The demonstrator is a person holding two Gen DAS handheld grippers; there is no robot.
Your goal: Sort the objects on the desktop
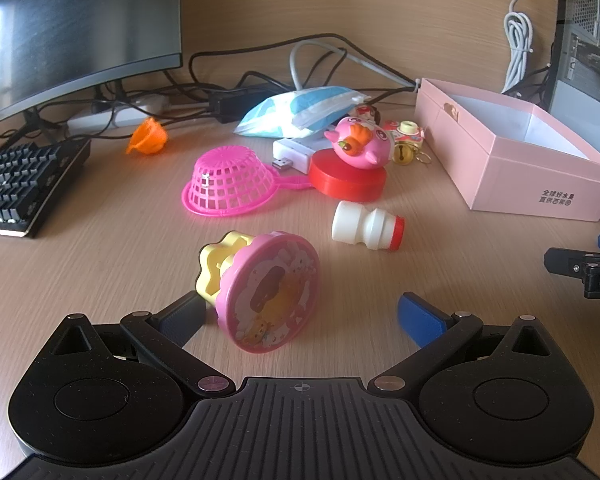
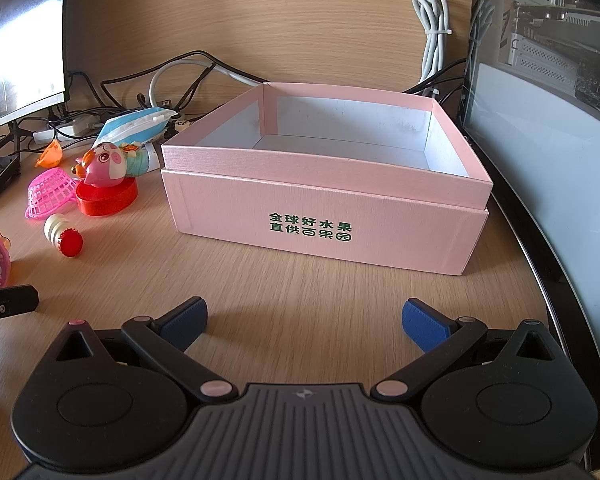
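Note:
My left gripper (image 1: 302, 314) is open, its fingers on either side of a pink and yellow round toy (image 1: 262, 290) lying tipped on the desk, close to the left finger. Beyond lie a white bottle with a red cap (image 1: 366, 227), a pink basket (image 1: 230, 180), a red round box (image 1: 346, 178) with a pink pig toy (image 1: 360, 144) on it, and an orange cup (image 1: 148, 137). My right gripper (image 2: 304, 320) is open and empty, in front of the empty pink box (image 2: 324, 216). The pink box also shows at the right of the left wrist view (image 1: 516, 152).
A monitor (image 1: 68, 28) and a keyboard (image 1: 20, 188) stand at the left. Cables (image 1: 260, 80), a blue-white packet (image 1: 300, 110), a white USB device (image 1: 294, 152) and small trinkets (image 1: 406, 140) lie at the back. A computer case (image 2: 548, 100) stands right of the box.

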